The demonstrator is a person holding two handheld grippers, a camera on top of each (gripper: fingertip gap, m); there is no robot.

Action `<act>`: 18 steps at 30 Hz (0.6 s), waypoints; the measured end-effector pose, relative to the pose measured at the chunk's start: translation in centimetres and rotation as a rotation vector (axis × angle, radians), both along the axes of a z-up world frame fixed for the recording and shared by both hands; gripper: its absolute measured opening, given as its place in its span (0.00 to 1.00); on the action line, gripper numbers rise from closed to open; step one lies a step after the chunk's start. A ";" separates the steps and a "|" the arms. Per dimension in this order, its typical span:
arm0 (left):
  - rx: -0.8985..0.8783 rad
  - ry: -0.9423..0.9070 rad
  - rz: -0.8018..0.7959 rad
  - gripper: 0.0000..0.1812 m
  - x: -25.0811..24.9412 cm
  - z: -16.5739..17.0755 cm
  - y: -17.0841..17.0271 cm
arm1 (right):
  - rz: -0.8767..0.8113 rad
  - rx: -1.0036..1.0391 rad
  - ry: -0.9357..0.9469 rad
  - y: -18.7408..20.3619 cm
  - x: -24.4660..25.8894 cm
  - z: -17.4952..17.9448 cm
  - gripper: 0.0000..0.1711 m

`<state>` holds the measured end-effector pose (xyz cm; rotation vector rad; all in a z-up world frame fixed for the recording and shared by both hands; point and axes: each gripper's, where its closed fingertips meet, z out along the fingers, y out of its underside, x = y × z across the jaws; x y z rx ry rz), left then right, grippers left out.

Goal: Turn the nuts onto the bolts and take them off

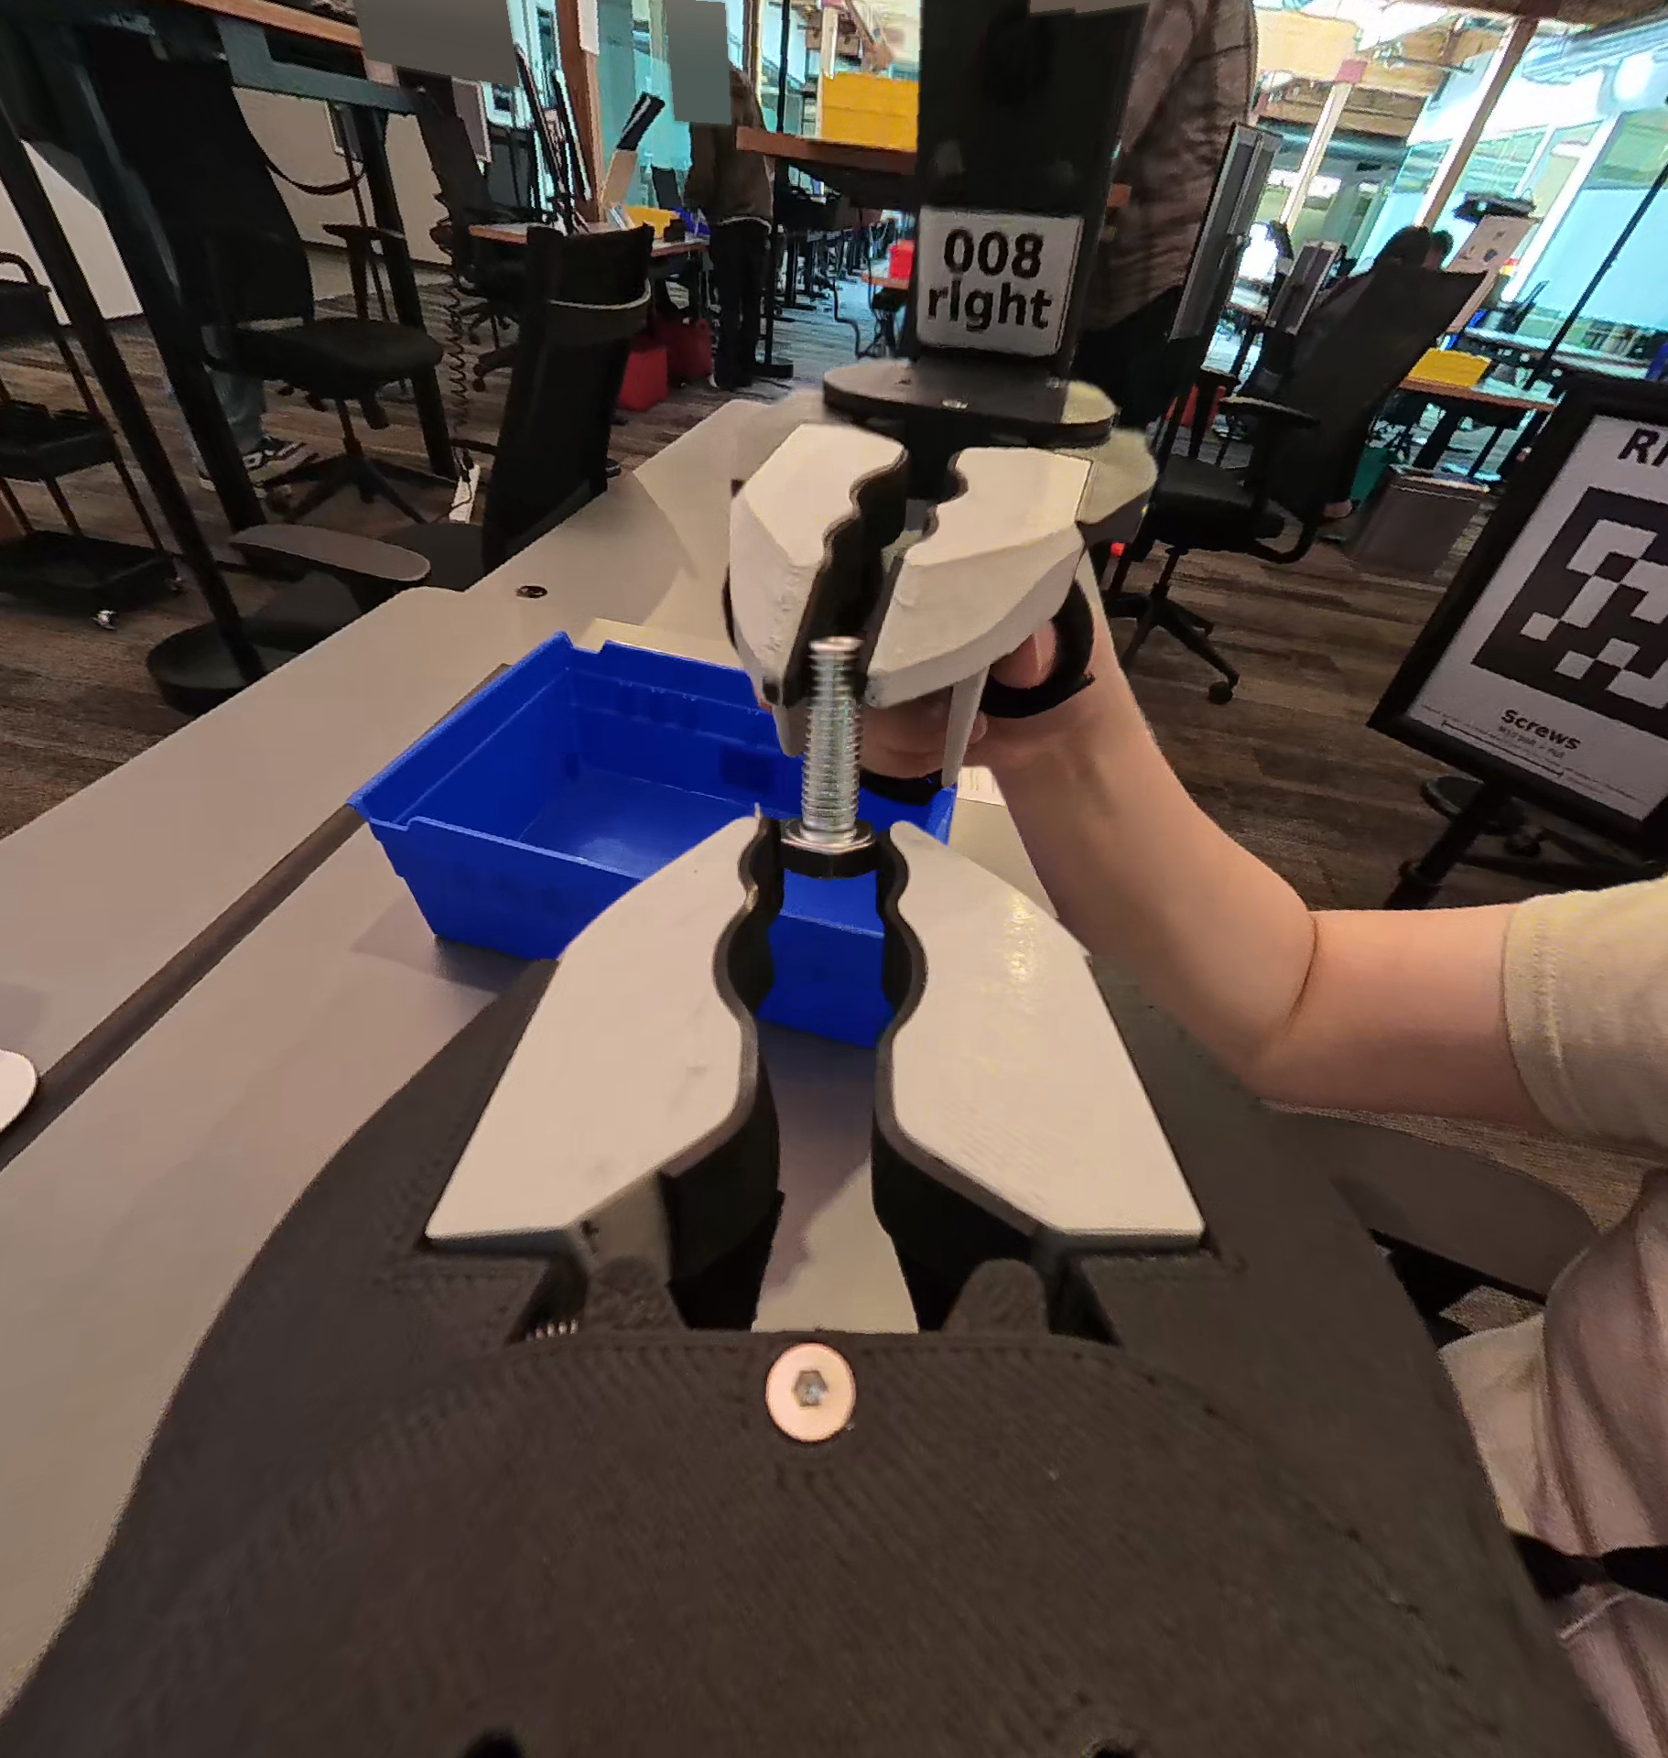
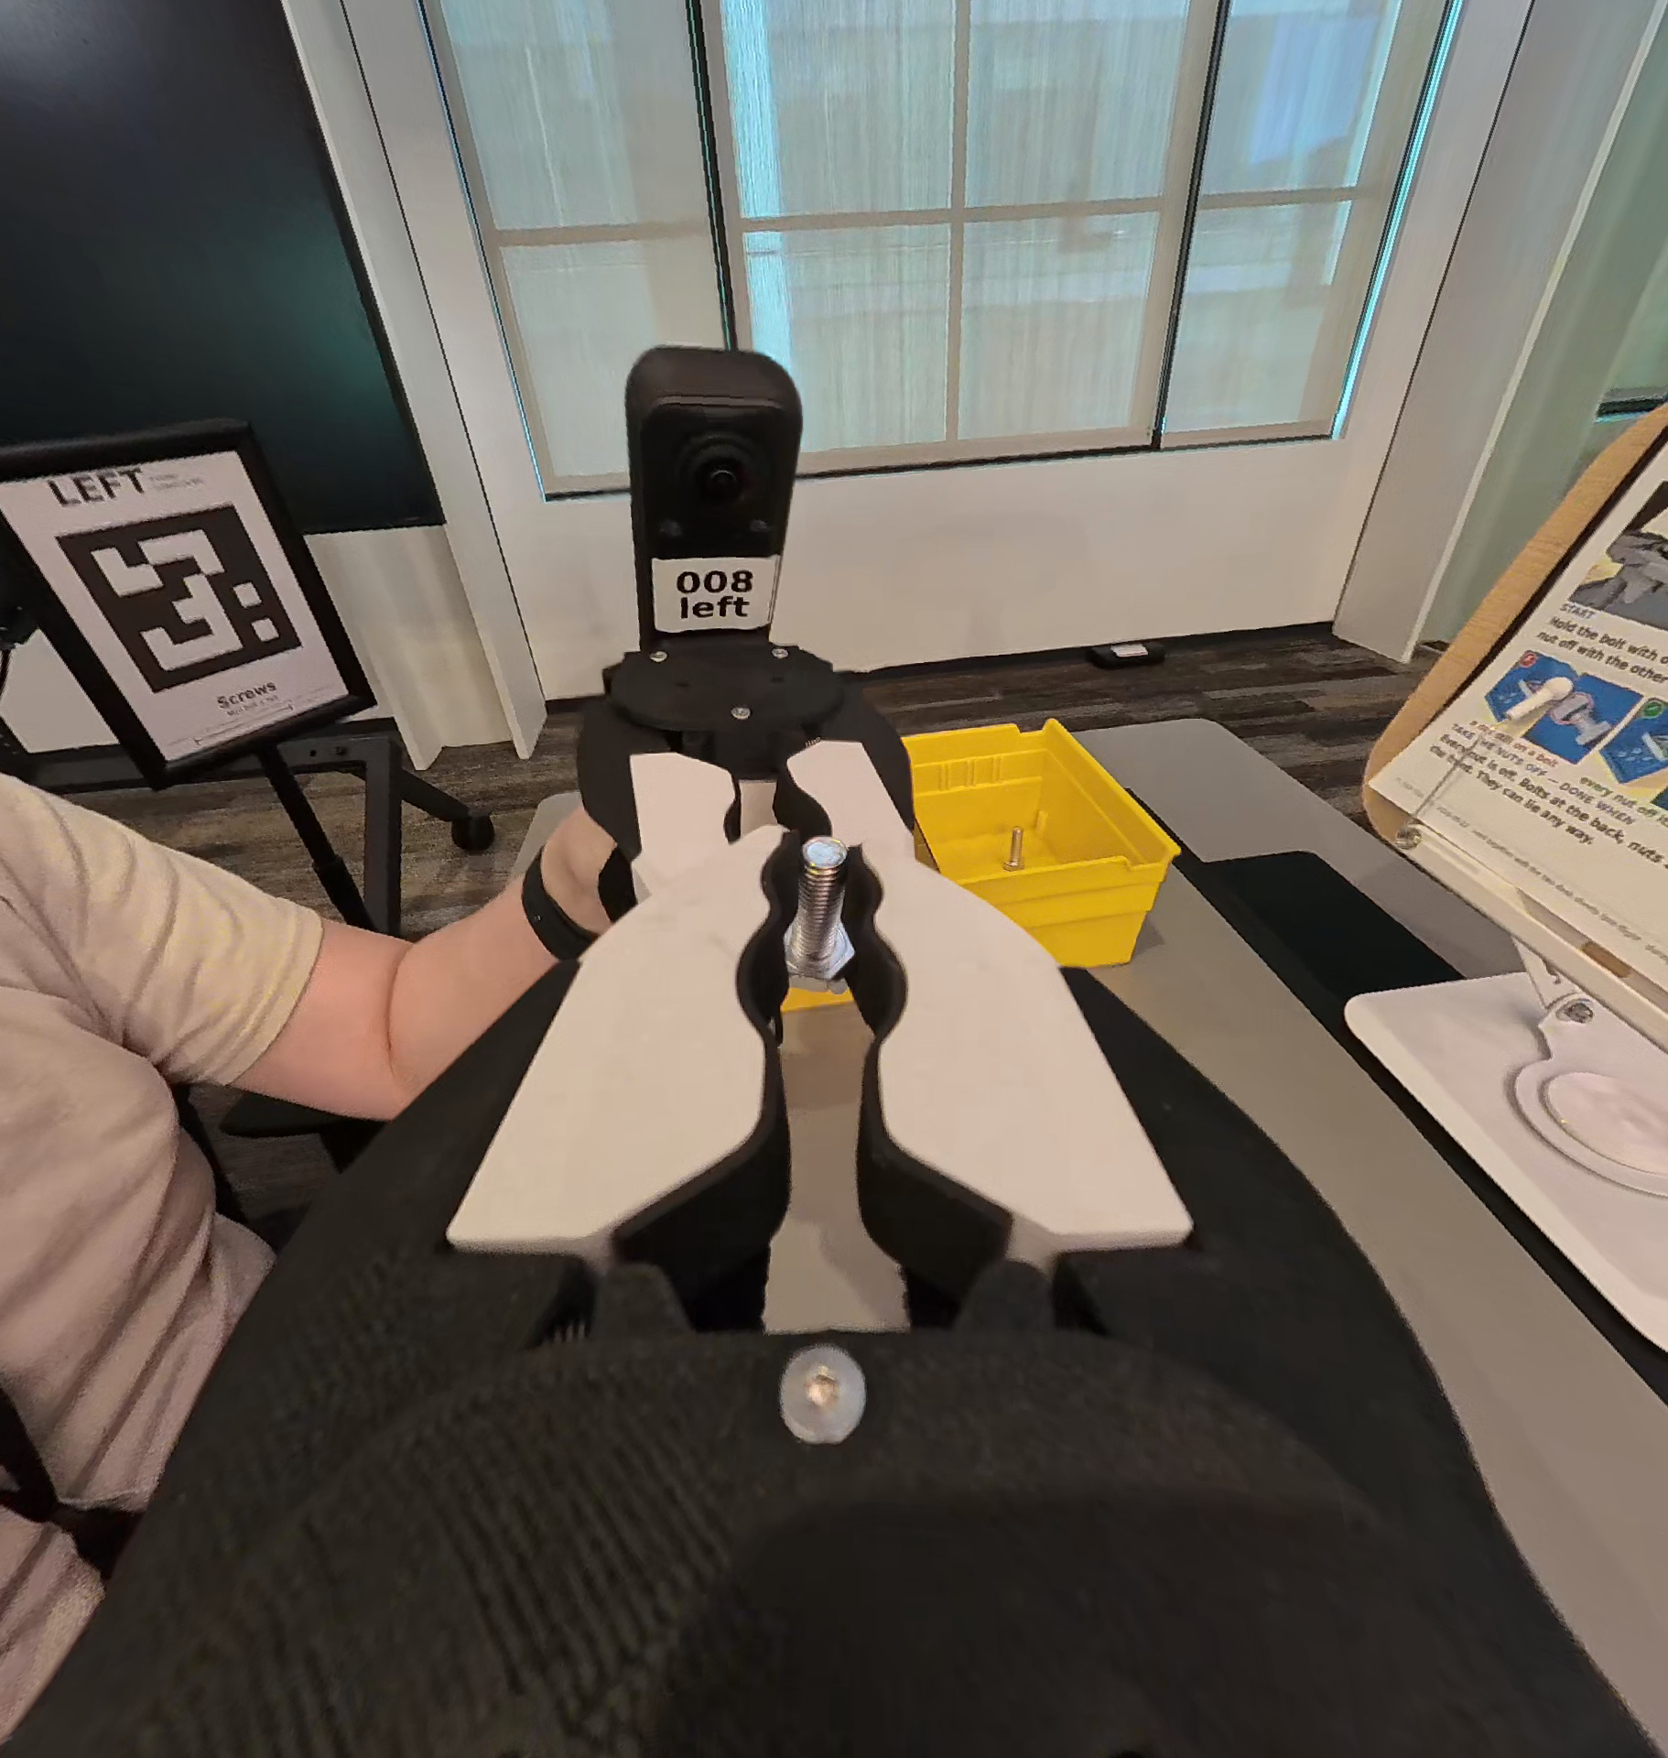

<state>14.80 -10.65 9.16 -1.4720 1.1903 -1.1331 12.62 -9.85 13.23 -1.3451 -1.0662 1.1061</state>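
Grey worktop (image 1: 193, 780) inside a big office, with black chairs and desks far behind. On the worktop, just behind the tools, a blue bin (image 1: 545, 818), showing nothing inside from the left wrist view. Farther along the same worktop, a yellow bin (image 2: 1077, 894) with one small bolt standing upright (image 2: 1014, 847) in it.

Above the worktop, held in the air between both tools, a silver bolt (image 1: 830, 742). Left tongs (image 1: 823, 837) pressed together on its hex end, pinching it at the very tips. Nut or bolt head at that end: cannot tell. Right tongs (image 2: 823, 856) also closed around the same bolt from the opposite side, gripping it in the wavy black pads, with a hex piece (image 2: 816, 956) sitting in a notch of those pads.

Beside the worktop, a framed marker sign (image 2: 164, 599) on a stand. At the right, an instruction sheet (image 2: 1572, 742) leaning on a white holder.
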 end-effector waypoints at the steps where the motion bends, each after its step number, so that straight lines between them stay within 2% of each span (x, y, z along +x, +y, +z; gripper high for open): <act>1: 0.002 0.014 0.002 0.10 0.1 -0.2 0.0 | -0.009 0.010 -0.023 0.0 0.0 -0.2 0.06; 9: -0.014 -0.036 -0.032 0.11 0.4 0.1 -0.3 | -0.022 0.033 -0.053 -0.4 0.2 -0.2 0.06; 13: 0.028 0.003 -0.021 0.10 0.4 -0.1 -0.3 | -0.009 0.038 -0.042 -0.4 0.0 -0.2 0.06; 14: 0.041 0.002 -0.015 0.10 0.4 0.0 -0.3 | -0.016 0.056 -0.027 -0.4 0.0 0.1 0.09; 15: 0.043 -0.003 -0.015 0.10 0.4 0.2 -0.5 | -0.027 0.082 -0.008 -0.4 0.2 0.5 0.19; 16: 0.041 -0.011 -0.019 0.10 0.3 0.4 -0.6 | -0.037 0.114 0.010 -0.5 0.5 1.1 0.24; 18: 0.044 -0.029 -0.013 0.10 0.0 1.0 -0.6 | -0.036 0.172 0.080 -1.1 2.3 2.7 0.24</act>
